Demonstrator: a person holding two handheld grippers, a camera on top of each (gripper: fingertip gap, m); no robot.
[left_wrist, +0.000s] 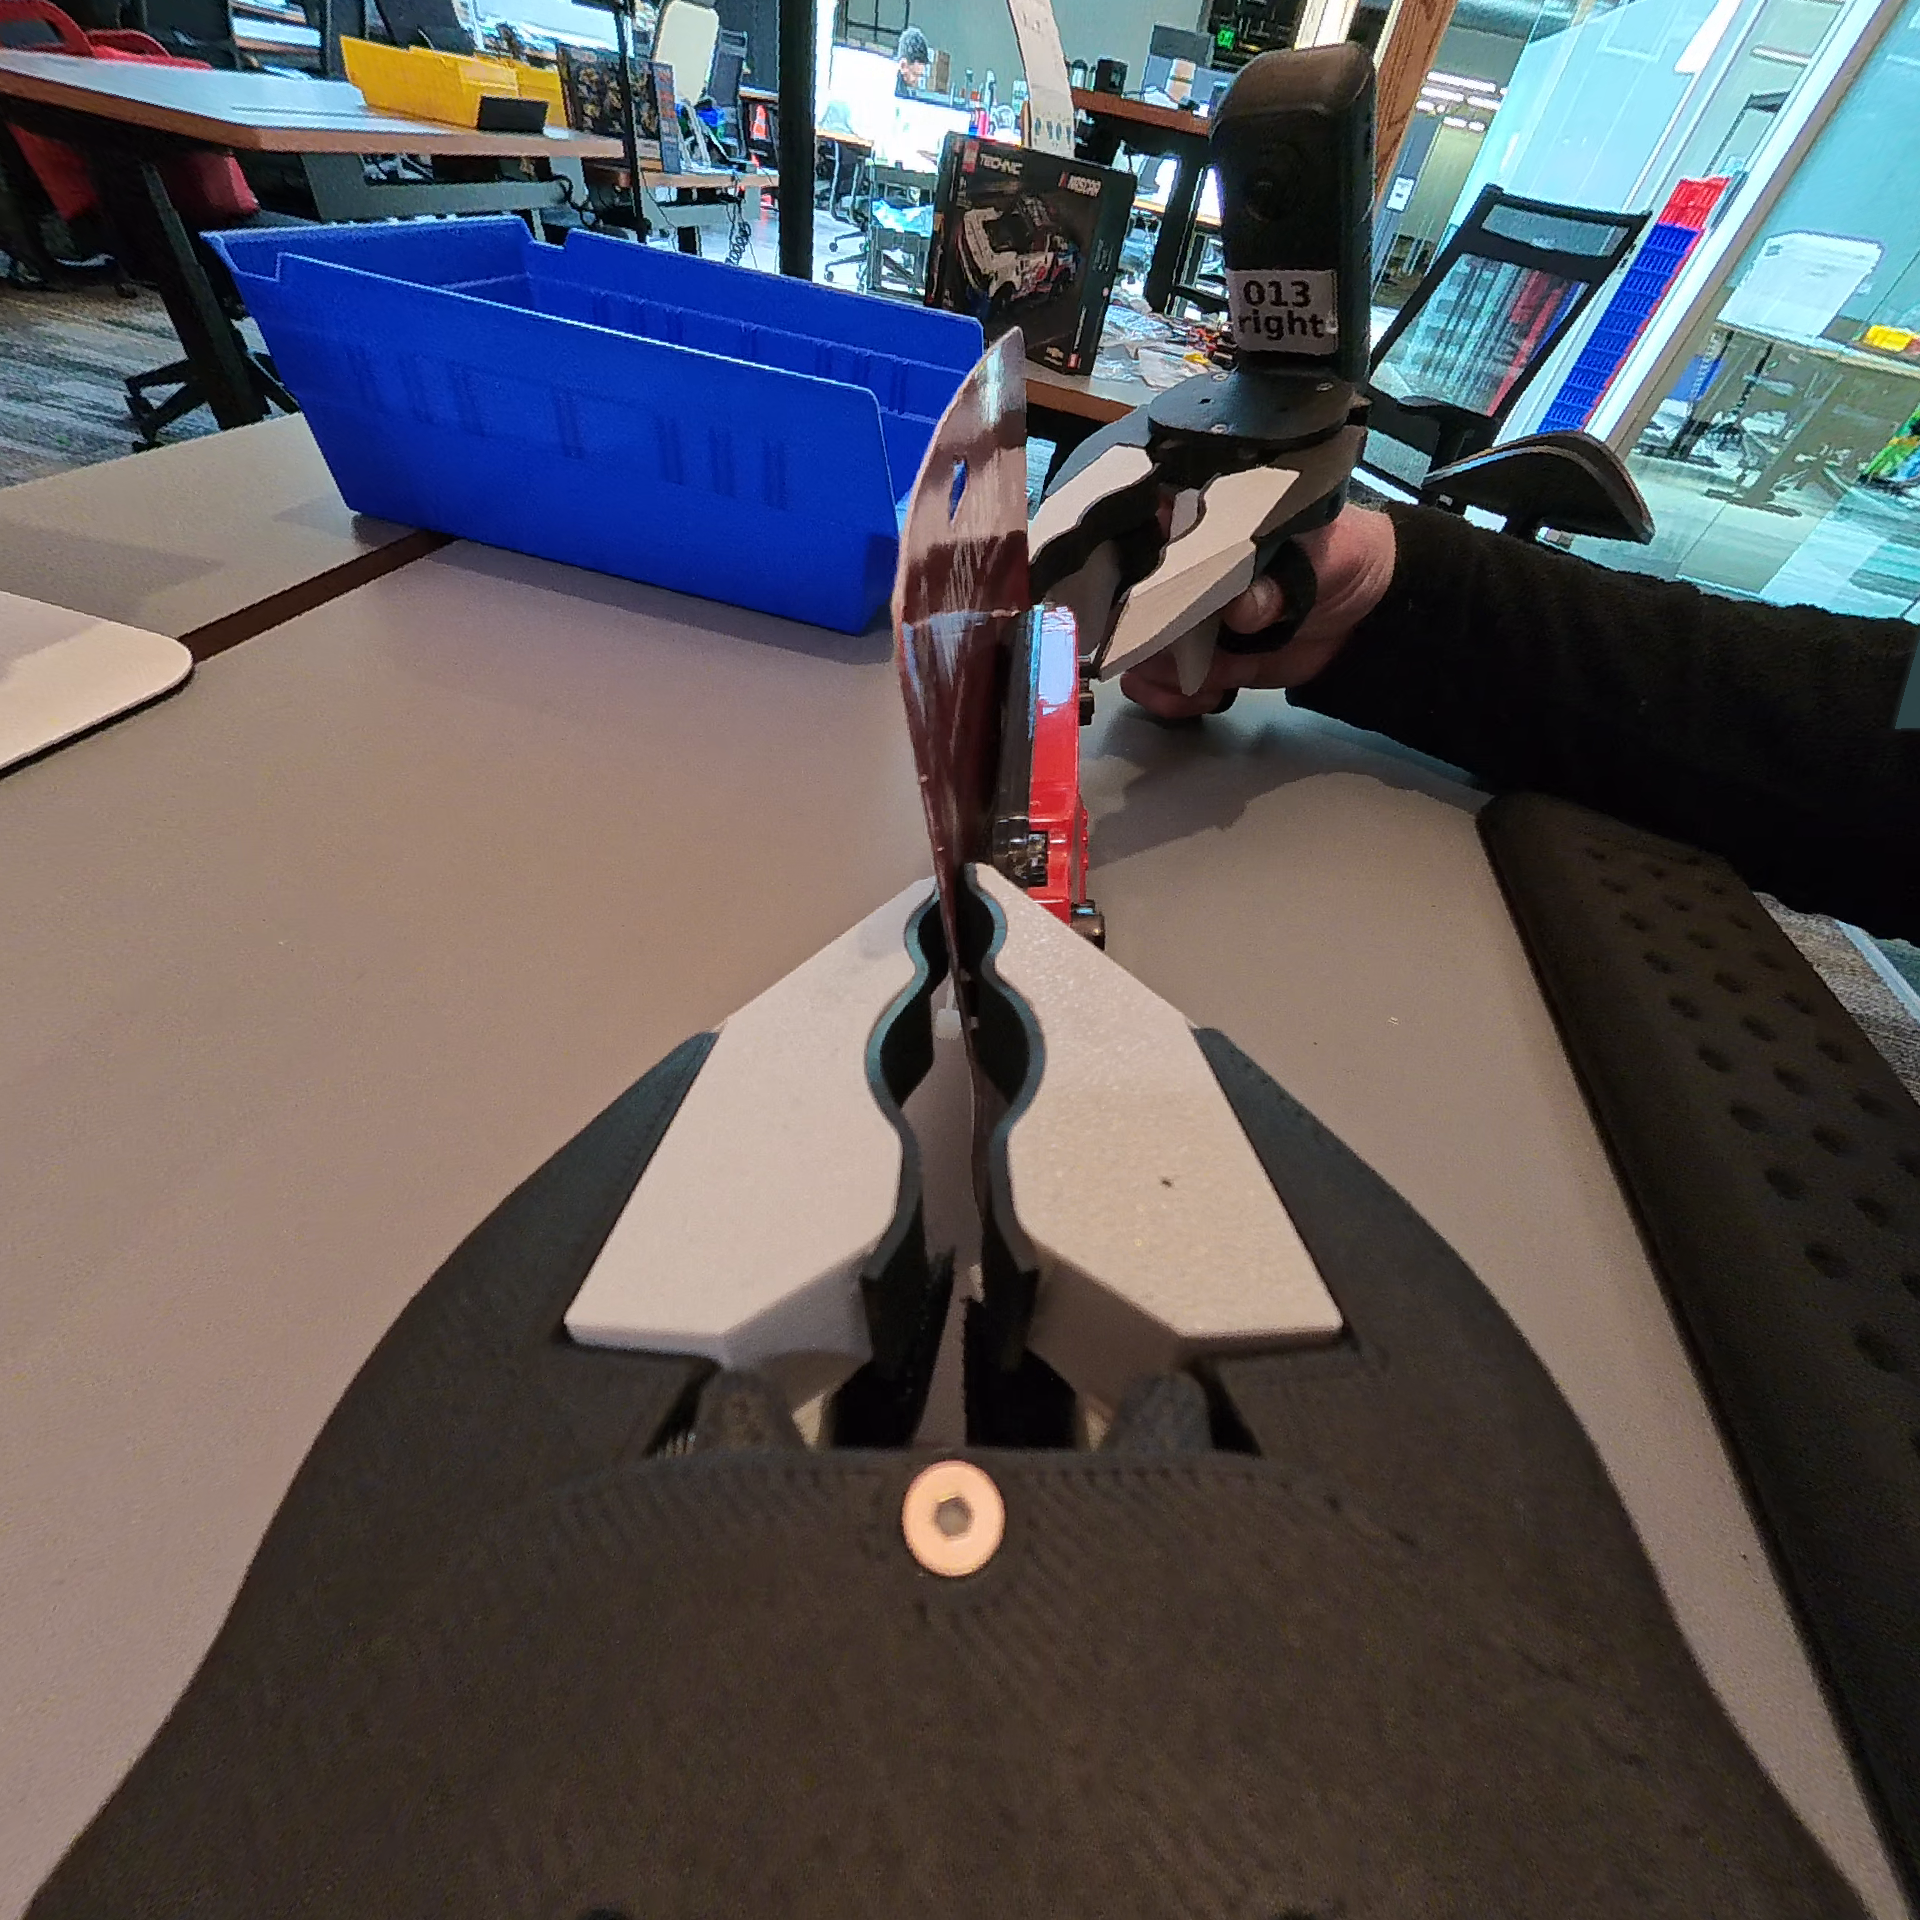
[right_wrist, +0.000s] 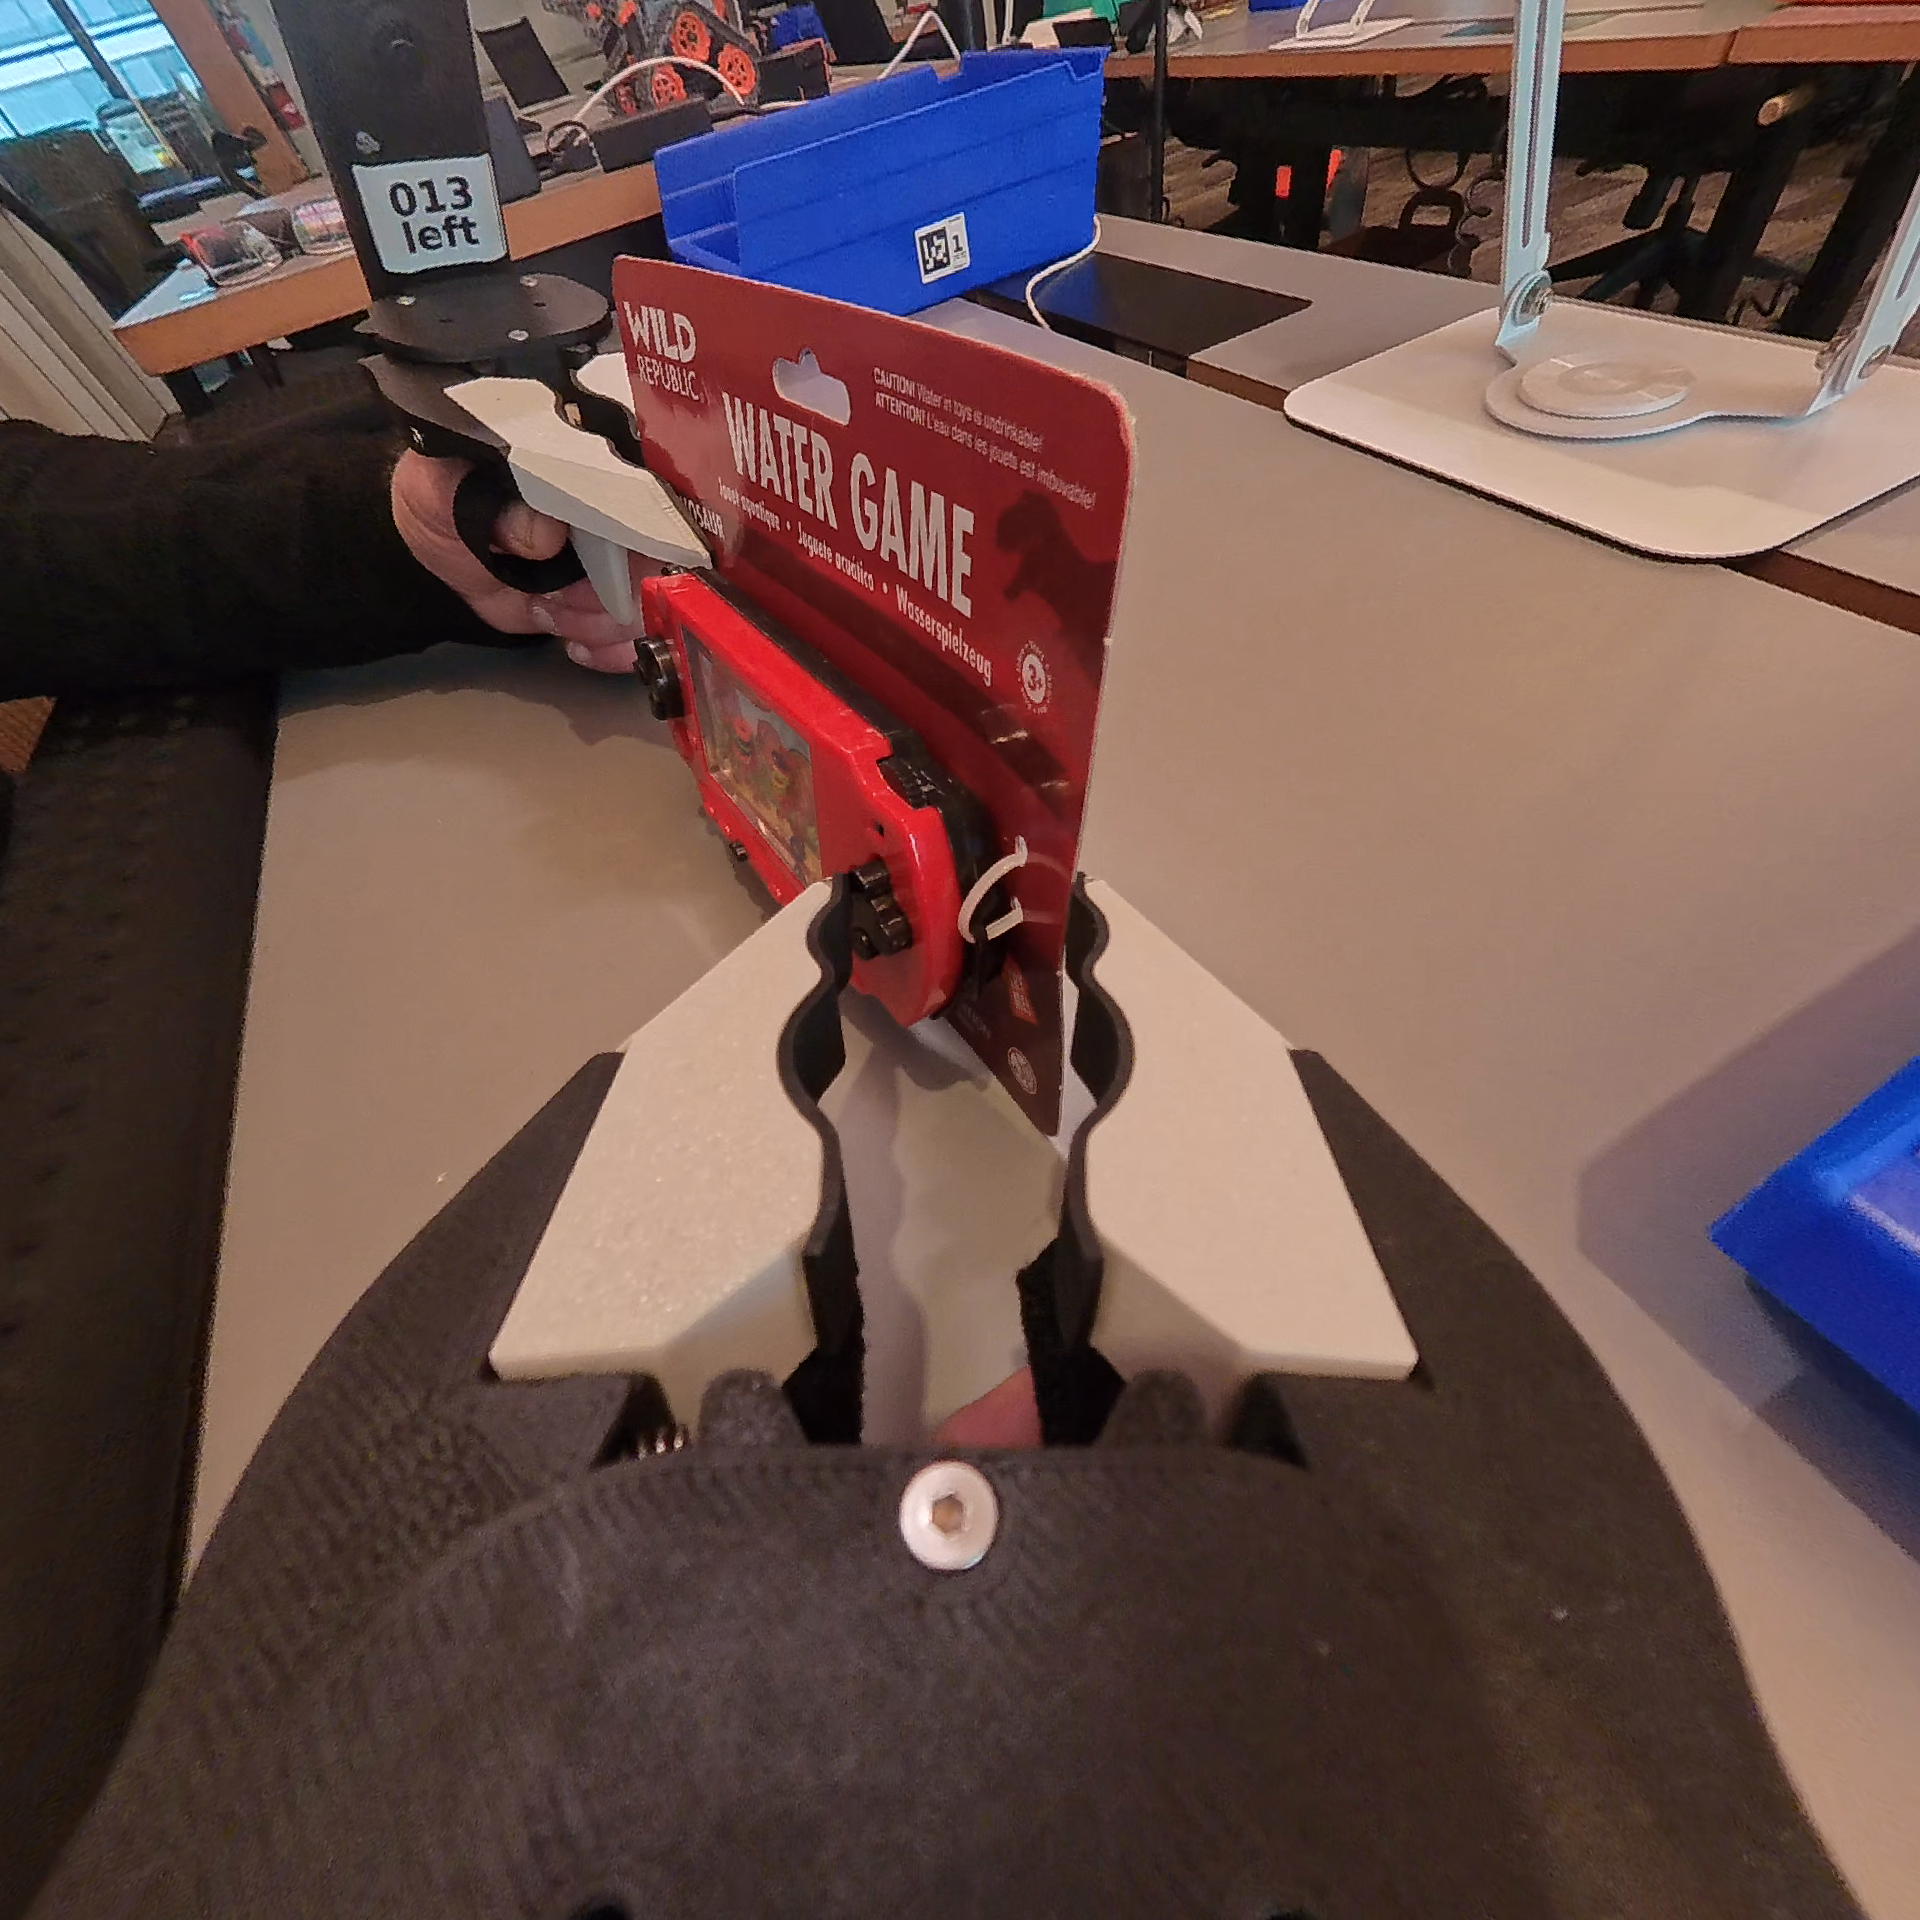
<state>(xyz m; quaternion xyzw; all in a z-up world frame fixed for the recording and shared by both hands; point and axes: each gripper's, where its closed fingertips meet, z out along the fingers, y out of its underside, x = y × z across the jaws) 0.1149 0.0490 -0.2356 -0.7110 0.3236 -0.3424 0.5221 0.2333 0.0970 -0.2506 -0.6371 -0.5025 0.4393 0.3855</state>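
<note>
A red backing card (left_wrist: 961, 623) stands upright on the grey table (left_wrist: 468, 831) with a red handheld water toy (left_wrist: 1055, 748) tied to its right face. My left gripper (left_wrist: 961, 883) is shut on the card's near edge. In the right wrist view the card (right_wrist: 883, 468) and toy (right_wrist: 790, 748) run away from me. My right gripper (right_wrist: 951, 894) clamps the near end, one finger on the toy's black knob, the other on the card's back. The right gripper (left_wrist: 1081, 623) shows at the package's far end, the left gripper (right_wrist: 707, 540) likewise.
A blue bin (left_wrist: 582, 416) stands behind the card and shows too in the right wrist view (right_wrist: 883, 177); another blue bin (right_wrist: 1849, 1226) lies at right. A black perforated mat (left_wrist: 1714, 1091) edges the table. A white stand base (right_wrist: 1558, 416) sits far right.
</note>
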